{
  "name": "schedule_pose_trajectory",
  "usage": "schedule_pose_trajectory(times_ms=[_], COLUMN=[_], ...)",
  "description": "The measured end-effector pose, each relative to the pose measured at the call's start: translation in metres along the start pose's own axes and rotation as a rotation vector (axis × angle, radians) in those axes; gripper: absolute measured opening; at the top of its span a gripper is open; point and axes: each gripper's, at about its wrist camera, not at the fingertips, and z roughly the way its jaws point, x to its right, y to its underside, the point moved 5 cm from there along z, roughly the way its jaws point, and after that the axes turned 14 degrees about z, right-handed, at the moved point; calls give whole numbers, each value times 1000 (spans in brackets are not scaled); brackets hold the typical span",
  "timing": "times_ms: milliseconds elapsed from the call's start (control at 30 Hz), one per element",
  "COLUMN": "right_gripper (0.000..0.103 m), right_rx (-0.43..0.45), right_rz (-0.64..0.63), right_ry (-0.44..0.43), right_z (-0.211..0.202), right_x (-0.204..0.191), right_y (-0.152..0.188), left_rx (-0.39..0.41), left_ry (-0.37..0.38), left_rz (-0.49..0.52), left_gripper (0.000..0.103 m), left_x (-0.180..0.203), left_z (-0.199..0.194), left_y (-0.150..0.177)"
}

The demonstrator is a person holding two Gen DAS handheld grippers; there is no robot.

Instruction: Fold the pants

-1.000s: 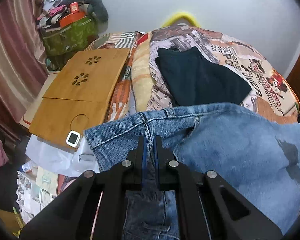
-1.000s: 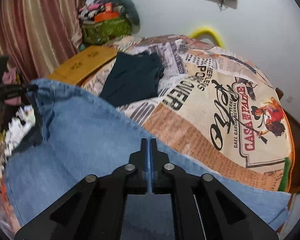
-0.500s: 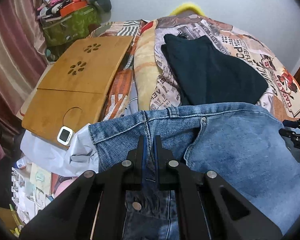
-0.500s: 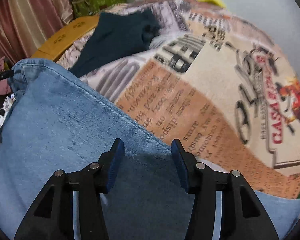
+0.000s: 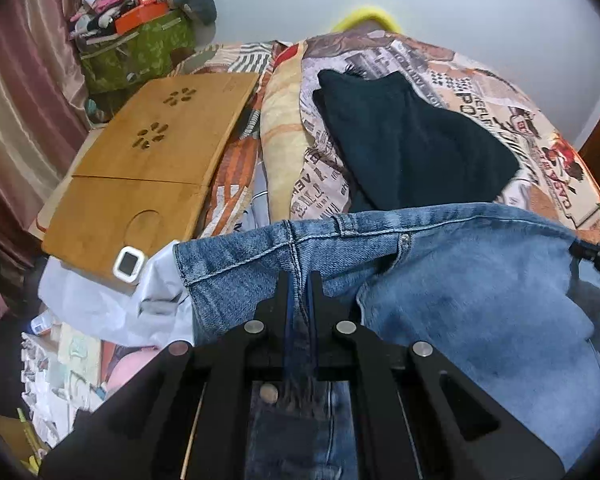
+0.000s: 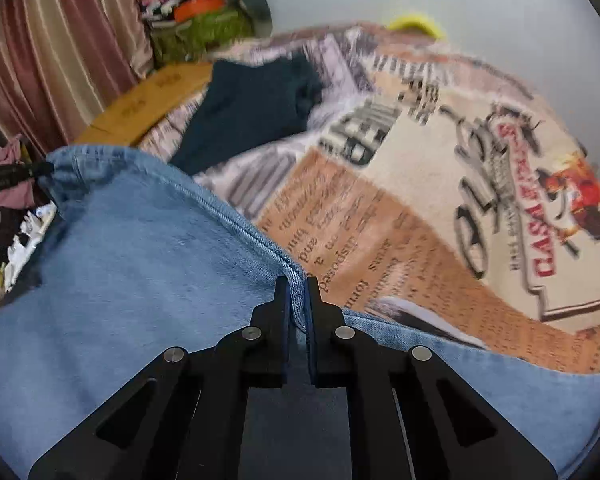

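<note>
Blue jeans [image 5: 480, 280] lie on the bed [image 6: 420, 200], folding unfinished. Left gripper [image 5: 299, 280] jaws clamp the waistband; right gripper [image 6: 298, 286] jaws pinch the folded edge, at 6 o'clock.

Ahead of you a pale grey-white wall [image 5: 480, 8] backs the bed with its newspaper-print blanket [image 6: 420, 184]. To your left, striped maroon curtains [image 5: 16, 92] hang beside a bamboo lap table [image 5: 152, 152], with a cluttered green patterned bag [image 5: 136, 52] in the corner.

Faded denim jeans [image 5: 480, 300]; smooth wooden lap desk [image 5: 148, 184]; matt black plastic gripper [image 5: 299, 280].
</note>
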Motion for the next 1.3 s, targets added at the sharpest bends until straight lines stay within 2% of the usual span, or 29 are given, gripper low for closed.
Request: schedule_pose_trajectory(times_ms=[167,200,400,533,633,733,800,867,900,1000,1167,1300], right_gripper=[6,6,6,6,6,6,6,6,6,6,6,6], right_rx=[35,42,70,79,70,75,73,72,69,64,61,59], right_rz=[-33,-44,-58,-119,-117,-113,-119,-138,-149,-166,-170,-170], right_ry=[-9,-9,-50,-45,-54,-62,-68,-69,-71,-83,-116,-143], right_z=[-52,-63,-110,-121,-121,-124,-125,-124,-123,-119,-115,-114], right_x=[-19,-25,-52,-74,-79,-79,-82,-84,-85,-87,-87,-86], right_y=[16,22,60,88,101,108,114,119,122,128,134,137], left_rx=[32,36,49,35,27,20,17,49,61,56,-25,-104], left_ry=[20,22,14,40,43,45,39,35,32,53,174,157], left_rz=[-14,-17,-37,-72,-121,-155,-171,-178,-174,-184,-280,-292], left_gripper=[4,0,0,0,1,16,55,73,79,86,87,86], left_x=[7,8,6,0,-5,-4,-2,4,8,20,41,60], left_z=[-45,-51,-93,-105,-108,-112,-112,-115,-115,-109,-72,-39], left_y=[28,34,78,102,103,97,86,72,64,38,-4,-28])
